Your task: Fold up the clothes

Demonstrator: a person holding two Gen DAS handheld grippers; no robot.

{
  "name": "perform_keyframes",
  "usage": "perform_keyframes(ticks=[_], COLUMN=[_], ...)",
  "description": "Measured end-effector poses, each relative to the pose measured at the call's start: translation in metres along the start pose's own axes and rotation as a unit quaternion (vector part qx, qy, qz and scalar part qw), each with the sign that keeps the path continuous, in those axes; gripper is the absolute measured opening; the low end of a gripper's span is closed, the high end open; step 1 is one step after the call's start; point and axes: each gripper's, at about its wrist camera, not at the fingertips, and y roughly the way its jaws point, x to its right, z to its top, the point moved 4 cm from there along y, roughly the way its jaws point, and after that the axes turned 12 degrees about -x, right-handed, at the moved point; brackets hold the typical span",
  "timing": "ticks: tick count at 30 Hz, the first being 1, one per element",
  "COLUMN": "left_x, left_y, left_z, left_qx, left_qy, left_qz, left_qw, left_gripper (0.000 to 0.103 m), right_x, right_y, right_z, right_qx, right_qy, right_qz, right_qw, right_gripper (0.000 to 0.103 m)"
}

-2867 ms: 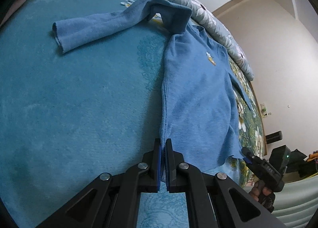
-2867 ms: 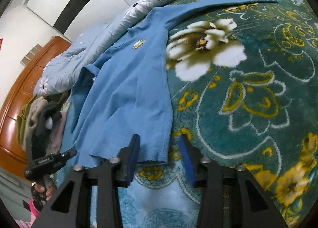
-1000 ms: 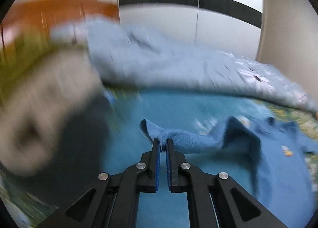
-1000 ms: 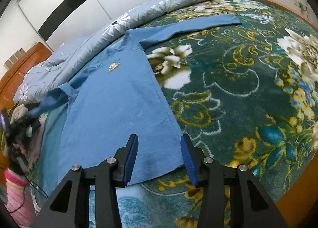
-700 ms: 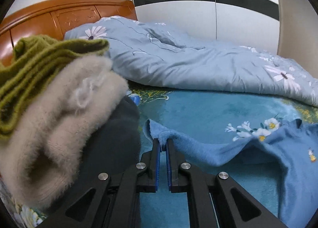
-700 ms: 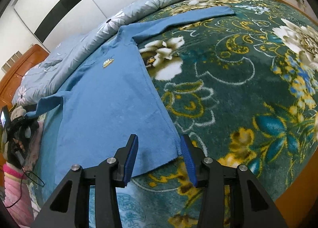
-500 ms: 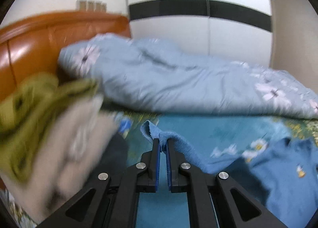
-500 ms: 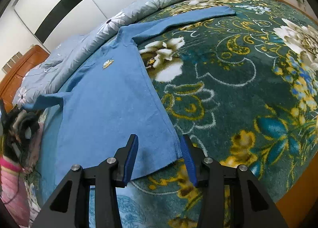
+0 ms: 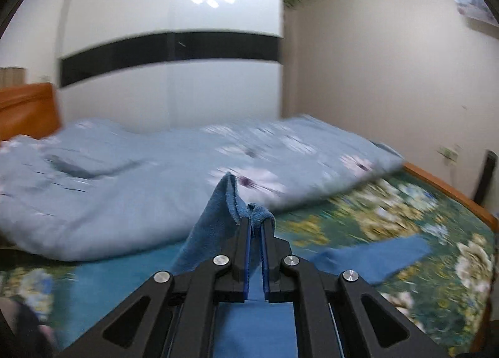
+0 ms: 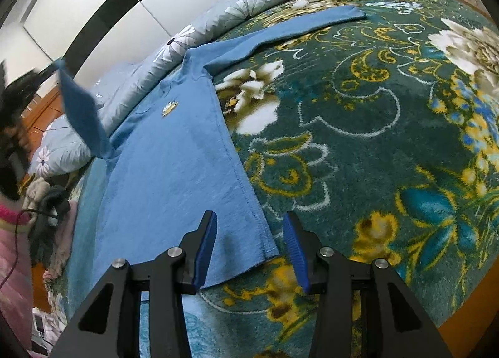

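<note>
A blue long-sleeved sweater [image 10: 168,164] lies spread on the floral bedspread [image 10: 374,139], with a small yellow emblem [image 10: 170,107] on its chest. My left gripper [image 9: 255,227] is shut on the cuff of one sleeve [image 9: 218,214], which hangs lifted in the air; in the right wrist view that raised sleeve [image 10: 81,108] stands up at the far left. The other sleeve [image 10: 296,26] lies stretched flat toward the far side. My right gripper [image 10: 249,245] hovers open just above the sweater's hem corner [image 10: 265,252], not touching it.
A pale blue flowered quilt [image 9: 124,183] is bunched along the far side of the bed. A pile of folded clothes [image 10: 46,199] sits at the left by the wooden headboard [image 9: 28,108]. A person's pink sleeve [image 10: 12,249] shows at the left. The bed's wooden edge [image 10: 461,323] runs near right.
My left gripper has swung up and to the right with the sleeve cuff, lifting the sleeve off the bed and away from the clothes pile. My right gripper has stayed over the hem.
</note>
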Motion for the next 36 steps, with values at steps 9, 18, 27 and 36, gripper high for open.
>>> perform_keyframes(ticks=[9,18,27,36], left_x=[0.098,0.095,-0.061,-0.142], left_y=[0.128,0.123,0.046,0.090], left_z=[-0.061,-0.074,-0.094,-0.182], left_qx=[-0.160,-0.193,-0.110,-0.192], left_qy=[0.006,-0.017,-0.119,-0.289], left_qz=[-0.071,-0.191,-0.033,-0.032], left_qw=[0.9846,0.9623,0.9862,0.9372], left_gripper=[0.006,0.031,0.069,0.069], right_x=[-0.001,-0.009,-0.051,-0.124], right_y=[0.003,0.003,-0.001,0.074], right_z=[0.001,0.007,0.058,0.167], right_qx=[-0.008,-0.018,-0.002,-0.023], right_qy=[-0.013,-0.031,-0.084,-0.133], right_qz=[0.002,-0.019,-0.014,0.004], right_qw=[1.000,0.999,0.996,0.991], right_gripper=[0.046,0.048,0.049,0.049])
